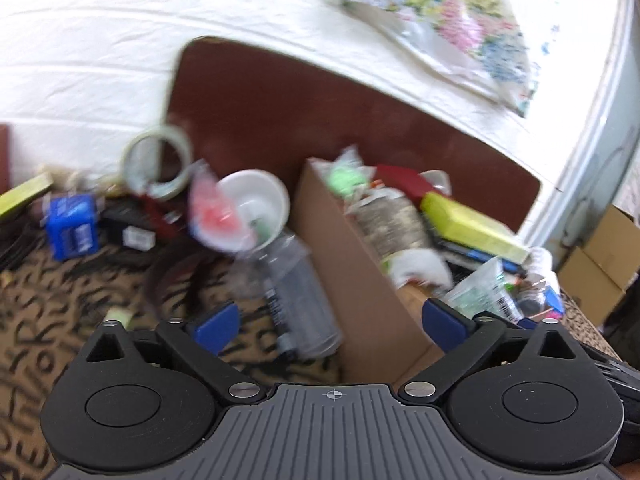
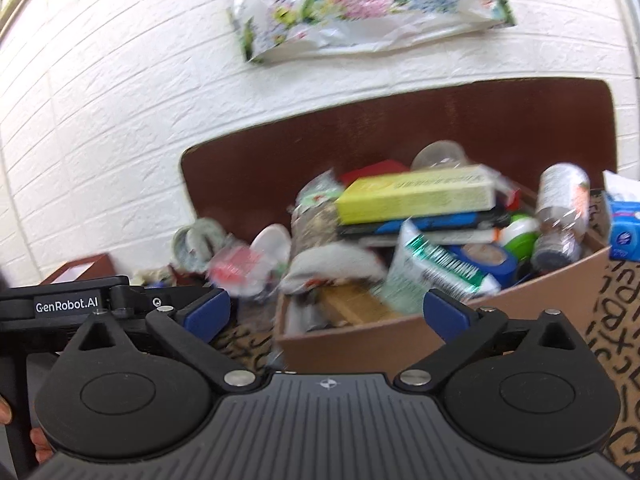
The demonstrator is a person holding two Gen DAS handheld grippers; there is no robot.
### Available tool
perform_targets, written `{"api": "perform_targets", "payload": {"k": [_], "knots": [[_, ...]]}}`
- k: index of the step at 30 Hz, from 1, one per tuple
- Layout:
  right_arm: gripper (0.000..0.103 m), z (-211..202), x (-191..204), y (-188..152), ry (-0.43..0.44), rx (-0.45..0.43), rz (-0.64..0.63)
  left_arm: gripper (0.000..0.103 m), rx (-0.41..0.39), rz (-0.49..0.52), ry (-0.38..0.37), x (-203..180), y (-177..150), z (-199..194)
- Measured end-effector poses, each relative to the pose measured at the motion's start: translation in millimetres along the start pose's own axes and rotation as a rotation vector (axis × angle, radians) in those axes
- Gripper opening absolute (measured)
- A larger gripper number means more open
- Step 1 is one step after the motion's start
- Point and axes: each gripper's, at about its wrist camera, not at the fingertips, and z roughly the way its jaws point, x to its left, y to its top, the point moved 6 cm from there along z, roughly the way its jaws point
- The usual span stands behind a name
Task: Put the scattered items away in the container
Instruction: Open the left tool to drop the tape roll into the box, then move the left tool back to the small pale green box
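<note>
A brown cardboard box (image 1: 360, 292) stands on the patterned cloth, heaped with items: a yellow-green carton (image 1: 468, 224), a silvery packet (image 1: 390, 220) and a green-and-white packet (image 2: 436, 268). Left of it a clear plastic bottle (image 1: 300, 292) lies against the box wall. Behind the bottle are a white bowl (image 1: 256, 204), a red-and-white packet (image 1: 216, 212), a tape roll (image 1: 158, 164) and a blue box (image 1: 72, 226). My left gripper (image 1: 330, 326) is open just short of the bottle and the box corner, pads touching nothing. My right gripper (image 2: 326, 316) is open before the box's front wall (image 2: 400, 340), empty.
A dark brown board (image 2: 400, 128) leans on the white brick wall behind the box. A blue tissue pack (image 2: 624, 232) sits right of the box. A black adapter (image 1: 128, 228) lies beside the blue box. More cartons (image 1: 600, 272) stand off the cloth's right edge. The frames are blurred.
</note>
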Motion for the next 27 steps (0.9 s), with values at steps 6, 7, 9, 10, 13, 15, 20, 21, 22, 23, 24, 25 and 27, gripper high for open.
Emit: {"api": "perform_targets", "payload": {"k": [6, 7, 9, 10, 13, 15, 20, 21, 22, 23, 24, 25, 27], "knots": [[0.102, 2.2, 37.2, -23.6, 0.055, 0.091, -0.080, 0.103, 0.037, -0.085, 0.051, 42.1, -31.0, -23.8], [0.103, 2.5, 44.4, -27.4, 0.069, 0.107, -0.093, 0.103, 0.043, -0.098, 0.060, 48.5, -35.9, -27.8], [0.103, 3.0, 58.6, -34.3, 0.093, 0.132, -0.113, 0.103, 0.051, -0.121, 0.080, 60.2, -44.4, -35.2], [0.102, 3.5, 65.4, -38.0, 0.104, 0.144, -0.122, 0.103, 0.056, -0.130, 0.091, 65.5, -48.1, -38.6], [0.103, 4.3, 81.8, -47.3, 0.119, 0.173, -0.141, 0.103, 0.059, -0.146, 0.123, 79.2, -56.5, -48.4], [0.103, 5.1, 90.4, -52.2, 0.127, 0.190, -0.150, 0.103, 0.059, -0.151, 0.137, 87.7, -60.9, -55.5], [0.103, 6.8, 112.0, -58.2, 0.152, 0.207, -0.179, 0.103, 0.042, -0.152, 0.156, 105.9, -63.1, -71.5], [0.103, 6.8, 116.6, -59.1, 0.157, 0.209, -0.188, 0.103, 0.037, -0.150, 0.159, 109.1, -62.3, -74.2], [0.103, 7.2, 121.2, -60.0, 0.161, 0.212, -0.197, 0.103, 0.032, -0.149, 0.161, 112.5, -61.4, -76.8], [0.103, 8.0, 125.8, -61.3, 0.164, 0.215, -0.207, 0.103, 0.029, -0.150, 0.163, 116.0, -60.3, -78.9], [0.103, 8.9, 129.4, -62.8, 0.166, 0.220, -0.216, 0.103, 0.027, -0.152, 0.163, 119.5, -59.0, -80.6], [0.103, 10.6, 132.8, -64.7, 0.166, 0.226, -0.224, 0.103, 0.029, -0.154, 0.161, 123.1, -57.8, -81.6], [0.103, 16.3, 139.1, -70.1, 0.163, 0.246, -0.236, 0.103, 0.037, -0.160, 0.151, 129.7, -54.8, -80.0]]}}
